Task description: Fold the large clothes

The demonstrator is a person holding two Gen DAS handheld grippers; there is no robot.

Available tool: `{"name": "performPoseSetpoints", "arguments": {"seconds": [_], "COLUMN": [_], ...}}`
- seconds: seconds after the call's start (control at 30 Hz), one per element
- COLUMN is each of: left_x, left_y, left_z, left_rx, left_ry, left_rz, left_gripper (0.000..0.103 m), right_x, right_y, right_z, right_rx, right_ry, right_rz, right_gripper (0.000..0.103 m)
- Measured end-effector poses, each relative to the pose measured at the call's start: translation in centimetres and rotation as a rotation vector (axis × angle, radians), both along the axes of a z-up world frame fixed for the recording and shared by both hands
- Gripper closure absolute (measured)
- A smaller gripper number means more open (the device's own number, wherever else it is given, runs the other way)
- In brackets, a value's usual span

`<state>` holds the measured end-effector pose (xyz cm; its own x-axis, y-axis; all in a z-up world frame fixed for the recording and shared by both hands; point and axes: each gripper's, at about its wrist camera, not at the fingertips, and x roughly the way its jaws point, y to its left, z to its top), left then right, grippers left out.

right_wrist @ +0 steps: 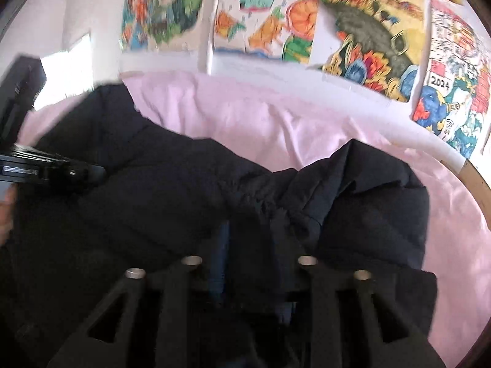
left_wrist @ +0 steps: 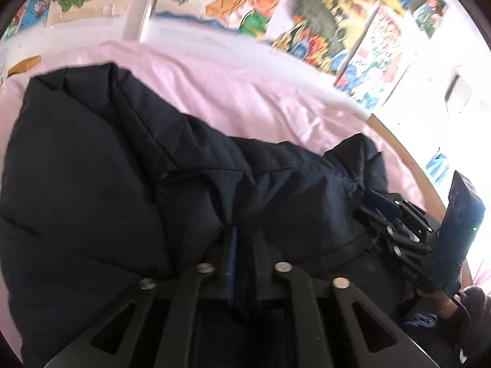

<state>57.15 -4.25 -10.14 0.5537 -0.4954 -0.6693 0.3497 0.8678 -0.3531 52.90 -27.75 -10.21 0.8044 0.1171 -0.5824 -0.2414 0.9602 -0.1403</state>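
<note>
A dark navy puffer jacket [left_wrist: 107,168] lies bunched on a pink sheet [left_wrist: 245,92]. My left gripper [left_wrist: 242,245] is shut on a fold of the jacket's near edge. My right gripper [right_wrist: 248,245] is shut on the jacket [right_wrist: 153,190] too, with fabric gathered between its fingers. The right gripper also shows in the left wrist view [left_wrist: 377,205], at the jacket's right end. The left gripper shows at the left edge of the right wrist view [right_wrist: 92,171]. Both views are blurred.
The pink sheet [right_wrist: 291,122] covers a bed with a white and wooden rail [left_wrist: 396,141] at the right. Colourful posters [right_wrist: 368,24] cover the wall behind. A white post [right_wrist: 210,24] stands at the far edge.
</note>
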Motion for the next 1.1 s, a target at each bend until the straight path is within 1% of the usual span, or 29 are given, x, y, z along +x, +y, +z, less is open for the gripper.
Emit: {"name": "performPoseSetpoints", "arguments": {"seconds": [0.03, 0.07, 0.2, 0.27, 0.37, 0.4, 0.47, 0.5, 0.53, 0.57, 0.6, 0.63, 0.7, 0.8, 0.83, 0.87, 0.97, 1.03, 1.1], "left_x": [-0.1, -0.1, -0.2, -0.2, -0.2, -0.2, -0.4, -0.6, -1.0, -1.4, -2.0, -2.8, -4.0, -5.5, -5.8, -6.4, -7.9, -9.3, -10.8], "left_y": [0.0, -0.2, -1.5, -1.9, -1.3, -1.0, -0.7, -0.8, -1.1, -1.5, -2.1, -2.9, -3.9, -4.5, -4.4, -4.3, -3.7, -3.1, -2.9], "left_z": [0.1, 0.1, -0.2, -0.5, -0.5, -0.4, 0.0, 0.4, 0.8, 1.1, 1.6, 2.3, 3.3, 4.9, 5.4, 6.0, 7.6, 8.6, 9.8], "left_rx": [0.012, 0.024, 0.106, 0.136, 0.12, 0.104, 0.071, 0.066, 0.068, 0.076, 0.107, 0.179, 0.285, 0.352, 0.366, 0.376, 0.382, 0.388, 0.394], "left_ry": [-0.003, 0.0, -0.016, -0.021, -0.025, -0.023, -0.016, -0.018, -0.025, -0.036, -0.061, -0.11, -0.182, -0.209, -0.214, -0.214, -0.174, -0.156, -0.15], "left_rz": [0.0, -0.002, -0.013, -0.016, -0.019, -0.021, -0.038, -0.05, -0.07, -0.092, -0.105, -0.095, -0.082, -0.106, -0.105, -0.109, -0.112, -0.11, -0.104], "left_gripper": [0.09, 0.09, 0.091, 0.091, 0.091, 0.088, 0.078, 0.065, 0.043, 0.03, 0.007, 0.0, 0.0, 0.0, 0.0, 0.0, 0.0, 0.0, 0.0], "right_x": [-0.7, -1.2, -0.8, -0.3, -0.3, -0.3, -0.5, -0.6, -0.6, -0.7, -0.8, -1.0, -1.5, -3.0, -3.5, -4.1, -6.4, -8.1, -9.9], "right_y": [-0.5, -1.1, -3.2, -3.1, -2.7, -2.9, -3.1, -3.3, -3.5, -3.7, -3.8, -3.9, -4.1, -4.3, -4.4, -4.4, -4.7, -4.8, -4.5], "right_z": [0.4, 0.5, -0.7, -1.3, -1.9, -2.0, -1.7, -1.5, -1.3, -1.0, -0.8, -0.6, -0.3, 0.5, 0.9, 1.3, 3.2, 4.8, 6.5], "right_rx": [0.015, 0.013, 0.076, 0.075, 0.053, 0.06, 0.084, 0.098, 0.113, 0.124, 0.13, 0.137, 0.142, 0.143, 0.141, 0.14, 0.145, 0.12, 0.088], "right_ry": [-0.011, -0.014, 0.078, 0.097, 0.099, 0.099, 0.101, 0.101, 0.105, 0.111, 0.114, 0.121, 0.136, 0.144, 0.143, 0.142, 0.12, 0.094, 0.087], "right_rz": [0.004, -0.01, -0.017, -0.019, -0.018, -0.017, -0.013, -0.011, -0.009, -0.01, -0.011, -0.01, -0.007, 0.007, 0.009, 0.01, 0.02, 0.03, 0.039], "right_gripper": [0.044, 0.039, 0.039, 0.038, 0.036, 0.036, 0.034, 0.033, 0.03, 0.028, 0.026, 0.023, 0.022, 0.021, 0.02, 0.017, 0.007, 0.004, 0.004]}}
